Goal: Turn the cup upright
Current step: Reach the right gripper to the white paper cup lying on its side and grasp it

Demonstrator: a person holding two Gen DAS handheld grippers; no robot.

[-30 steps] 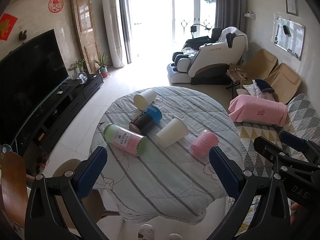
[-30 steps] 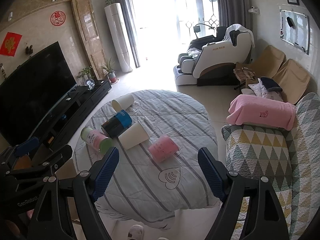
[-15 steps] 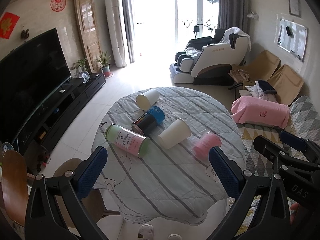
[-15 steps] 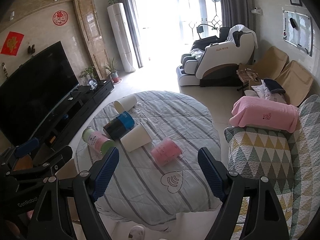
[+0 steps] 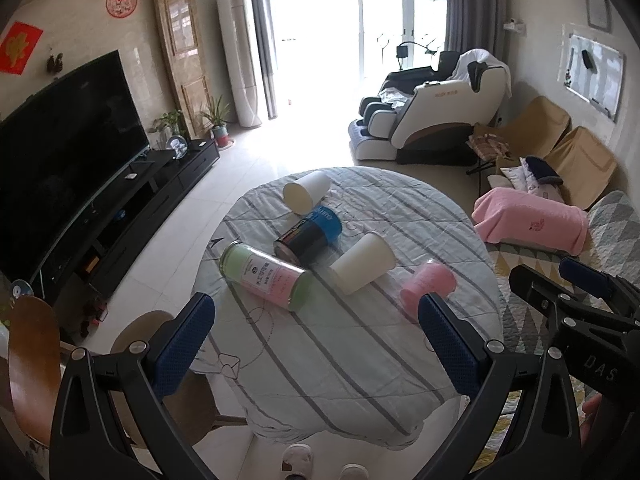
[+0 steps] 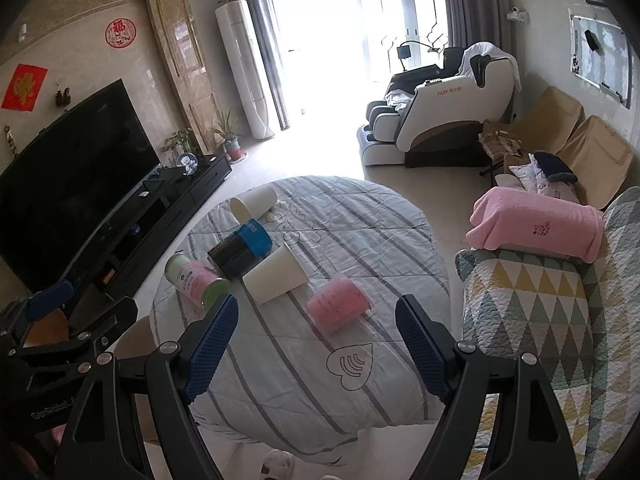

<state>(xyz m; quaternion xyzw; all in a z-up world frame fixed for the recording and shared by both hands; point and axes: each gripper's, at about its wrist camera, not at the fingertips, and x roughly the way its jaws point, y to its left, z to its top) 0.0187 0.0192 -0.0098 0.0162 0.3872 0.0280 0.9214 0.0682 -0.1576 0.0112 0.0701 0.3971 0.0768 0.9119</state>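
Several cups lie on their sides on a round table with a striped cloth (image 5: 352, 360) (image 6: 320, 392): a pink cup (image 5: 429, 286) (image 6: 338, 307), a white cup (image 5: 362, 263) (image 6: 275, 276), a black-and-blue cup (image 5: 308, 234) (image 6: 240, 248), a green-and-pink tumbler (image 5: 266, 276) (image 6: 196, 282) and a far white cup (image 5: 306, 192) (image 6: 253, 203). My left gripper (image 5: 316, 344) is open, empty, high above the table's near edge. My right gripper (image 6: 318, 350) is open, empty, above the near side, the pink cup beyond its fingers.
A wooden chair (image 5: 28, 364) stands at the table's left. A TV (image 5: 60, 152) on a black stand is at far left. A quilted sofa (image 6: 560, 320) with a pink blanket (image 6: 536, 226) is on the right, a massage chair (image 5: 432, 120) behind.
Both grippers have shifted slightly; the table and cups sit a little further right in both views. Both stay open and no cup has moved.
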